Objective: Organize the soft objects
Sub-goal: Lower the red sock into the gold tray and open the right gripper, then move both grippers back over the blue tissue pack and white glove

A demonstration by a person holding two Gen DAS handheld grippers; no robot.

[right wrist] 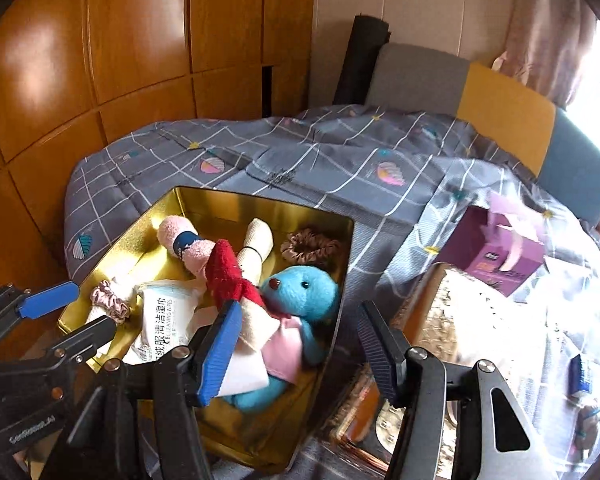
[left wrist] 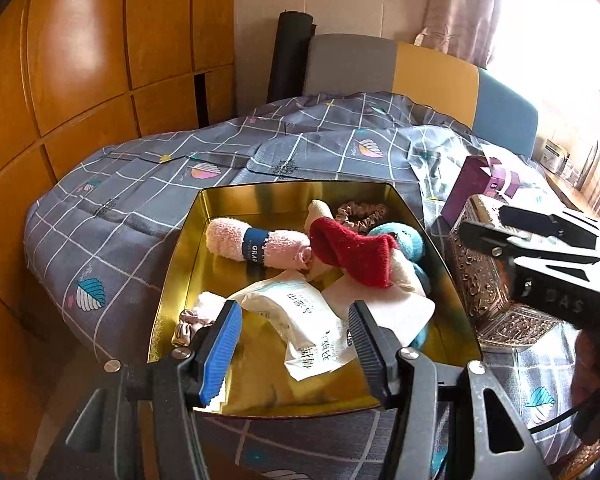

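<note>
A gold tin tray (left wrist: 188, 240) (right wrist: 140, 224) lies on the bed and holds soft things: a pink rolled towel with a blue band (left wrist: 256, 245) (right wrist: 184, 246), a red sock (left wrist: 352, 250) (right wrist: 230, 274), a blue plush bear (right wrist: 300, 296) (left wrist: 406, 244), a brown scrunchie (left wrist: 360, 214) (right wrist: 310, 246), a pink scrunchie (left wrist: 188, 320) (right wrist: 110, 300) and a white wipes packet (left wrist: 300, 320) (right wrist: 162, 320). My left gripper (left wrist: 296, 324) is open, empty, over the tray's near end. My right gripper (right wrist: 298, 324) is open, empty, over the tray's right edge by the bear.
An ornate bronze box (left wrist: 488, 276) (right wrist: 440, 320) stands right of the tray. A purple tissue box (left wrist: 480, 184) (right wrist: 496, 248) lies behind it. The grey checked bedspread (left wrist: 140, 184) runs to a wooden wardrobe (left wrist: 80, 60) on the left and a headboard (left wrist: 432, 72) at the back.
</note>
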